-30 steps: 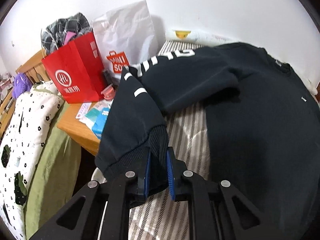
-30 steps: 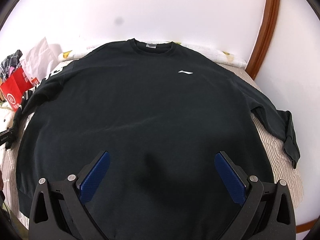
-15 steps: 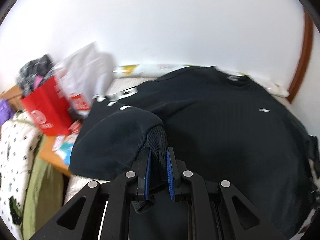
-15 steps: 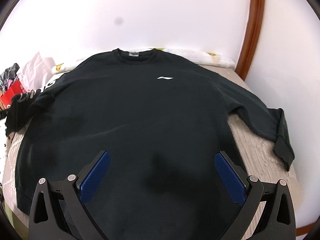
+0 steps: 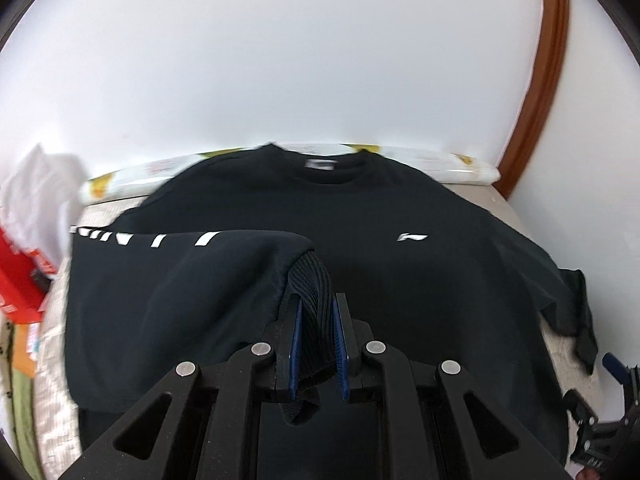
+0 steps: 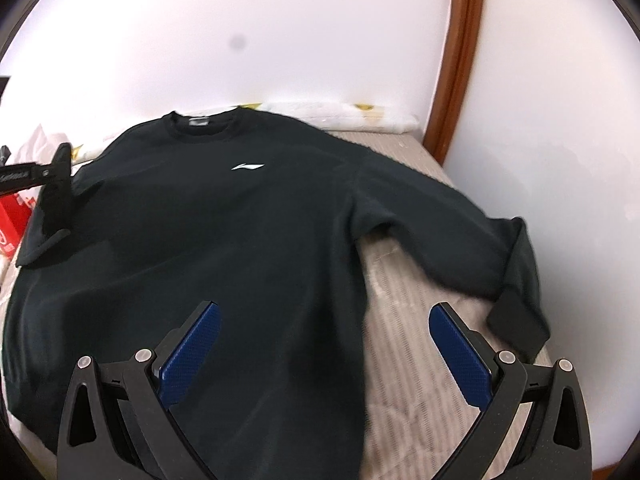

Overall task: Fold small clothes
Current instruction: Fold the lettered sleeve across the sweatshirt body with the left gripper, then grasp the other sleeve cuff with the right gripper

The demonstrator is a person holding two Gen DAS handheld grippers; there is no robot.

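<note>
A black sweatshirt (image 6: 224, 240) with a small white chest logo (image 5: 412, 237) lies front up on a striped bed. My left gripper (image 5: 316, 304) is shut on the ribbed cuff (image 5: 312, 280) of one sleeve (image 5: 180, 280), which bears white lettering and is lifted over the shirt's body. From the right wrist view that lifted cuff (image 6: 56, 196) hangs at the far left. My right gripper (image 6: 324, 312) stands wide open above the shirt's lower right side, with nothing between its fingers. The other sleeve (image 6: 460, 236) lies spread on the bed, its cuff (image 6: 516, 320) at the right.
A red paper bag (image 5: 20, 280) and a white plastic bag (image 5: 36, 196) stand off the bed's left side. A rolled white cover (image 5: 440, 164) lies along the wall behind the collar. A brown wooden frame (image 6: 456, 64) runs up the wall on the right.
My left gripper has carried the sleeve cuff from the bed's left edge rightward over the shirt's body. My right gripper has shifted right, toward the spread sleeve, and stays open.
</note>
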